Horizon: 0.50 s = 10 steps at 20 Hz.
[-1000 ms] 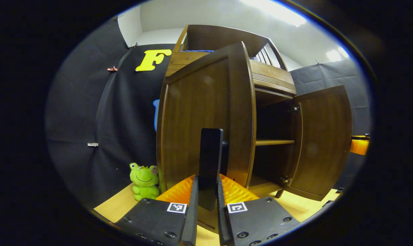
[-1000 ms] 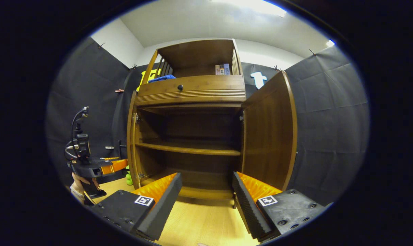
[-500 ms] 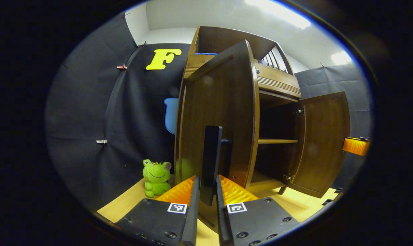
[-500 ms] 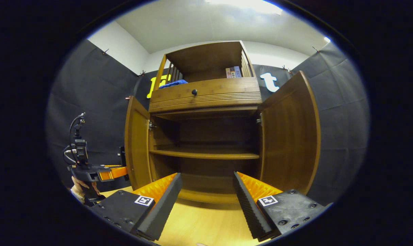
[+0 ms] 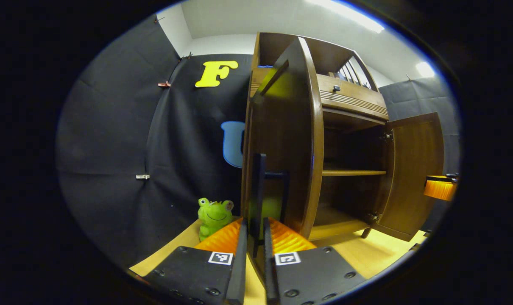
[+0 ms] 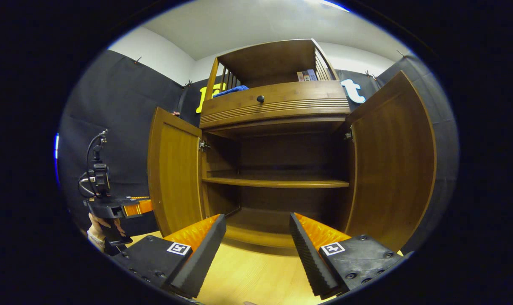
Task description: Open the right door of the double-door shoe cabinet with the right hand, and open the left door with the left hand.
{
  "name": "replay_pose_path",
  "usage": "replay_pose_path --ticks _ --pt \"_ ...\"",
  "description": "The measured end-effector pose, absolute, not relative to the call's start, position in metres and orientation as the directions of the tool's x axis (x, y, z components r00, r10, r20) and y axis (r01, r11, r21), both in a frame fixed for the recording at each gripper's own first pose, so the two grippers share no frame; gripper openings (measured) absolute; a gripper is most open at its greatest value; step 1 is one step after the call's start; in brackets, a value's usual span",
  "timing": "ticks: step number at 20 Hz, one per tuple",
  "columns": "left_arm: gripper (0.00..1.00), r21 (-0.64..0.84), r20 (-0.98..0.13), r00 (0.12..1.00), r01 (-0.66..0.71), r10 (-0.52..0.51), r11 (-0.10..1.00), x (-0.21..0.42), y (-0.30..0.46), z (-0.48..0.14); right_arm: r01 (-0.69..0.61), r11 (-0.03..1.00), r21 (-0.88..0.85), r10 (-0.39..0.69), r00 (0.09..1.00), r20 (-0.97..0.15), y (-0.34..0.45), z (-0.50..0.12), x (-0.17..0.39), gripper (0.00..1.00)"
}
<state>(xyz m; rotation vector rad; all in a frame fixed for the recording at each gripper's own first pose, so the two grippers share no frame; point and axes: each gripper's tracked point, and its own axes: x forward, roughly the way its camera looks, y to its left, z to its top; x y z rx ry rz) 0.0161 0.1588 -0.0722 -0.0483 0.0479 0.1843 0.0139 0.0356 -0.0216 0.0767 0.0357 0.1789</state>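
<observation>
Orange left claw (image 5: 253, 237) apparently clamps handle (image 5: 258, 190); right claw (image 6: 256, 237) gapes.

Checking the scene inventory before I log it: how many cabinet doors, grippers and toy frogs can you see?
Cabinet doors: 2, left door and right door, both swung open.
Grippers: 2, left gripper and right gripper.
Toy frogs: 1, green frog.
Total: 5.

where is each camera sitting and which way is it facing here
Left gripper view: rides the left gripper, facing the left door nearly edge-on; its fingers pinch the black door handle.
Right gripper view: rides the right gripper, facing the cabinet's inner shelf; its fingers spread apart; a hand shows at left.
Shared: both open doors and the shelf.
</observation>
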Motion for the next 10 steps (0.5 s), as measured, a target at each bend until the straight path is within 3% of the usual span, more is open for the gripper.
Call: replay_pose_path --ticks 2,10 --pt "0.19 -0.068 -0.060 0.980 -0.194 0.190 0.979 0.019 0.172 -0.074 -0.181 0.981 0.071 0.183 0.983 -0.022 0.043 -0.022 0.017 0.95" --pt "0.19 -0.058 -0.044 0.980 -0.195 0.193 0.979 0.010 0.190 -0.073 -0.250 0.967 0.051 0.252 0.968 -0.021 0.084 -0.033 0.036 0.94"
